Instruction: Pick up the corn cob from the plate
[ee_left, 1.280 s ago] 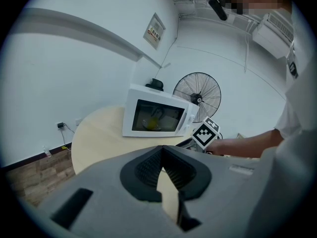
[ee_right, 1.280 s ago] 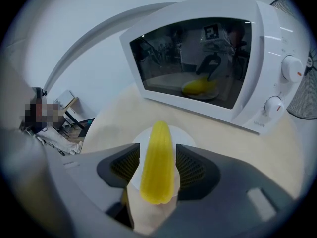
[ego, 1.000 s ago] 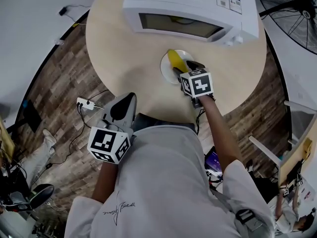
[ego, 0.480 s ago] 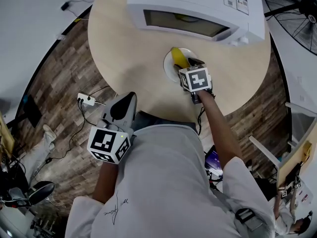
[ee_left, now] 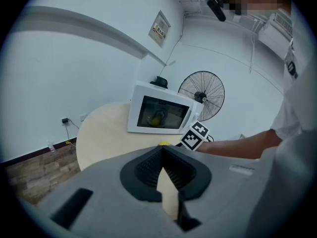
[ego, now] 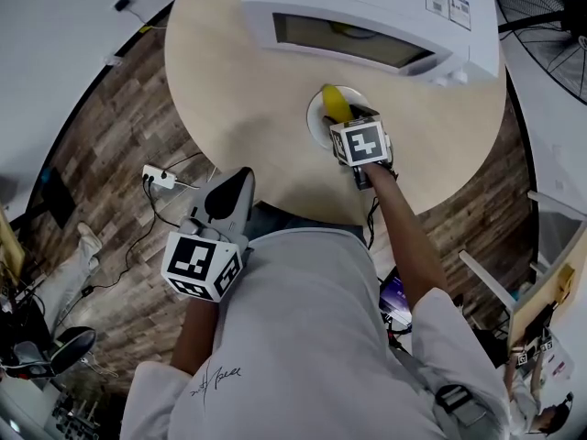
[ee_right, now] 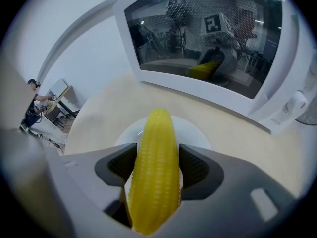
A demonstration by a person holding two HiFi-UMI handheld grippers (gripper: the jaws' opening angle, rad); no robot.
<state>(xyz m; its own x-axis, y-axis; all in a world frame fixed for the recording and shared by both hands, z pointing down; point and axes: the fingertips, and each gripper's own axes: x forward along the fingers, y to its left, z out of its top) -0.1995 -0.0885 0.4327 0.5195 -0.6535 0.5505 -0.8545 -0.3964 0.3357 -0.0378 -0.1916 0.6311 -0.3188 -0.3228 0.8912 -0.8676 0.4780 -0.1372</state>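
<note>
Corn cob [ee_right: 157, 128] sat clamped in the right tongs [ee_right: 157, 155] over the plate [ee_right: 197, 133], left tongs [ee_left: 162, 155] closed, empty; lifting seemed next.

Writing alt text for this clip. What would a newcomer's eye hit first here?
The yellow corn cob fills the right gripper view, clamped between the jaws of the right gripper with a white plate under it. Just behind, a white microwave stands on the round table, its door mirroring the gripper. The left gripper hangs by the person's torso, shut and empty.
</note>
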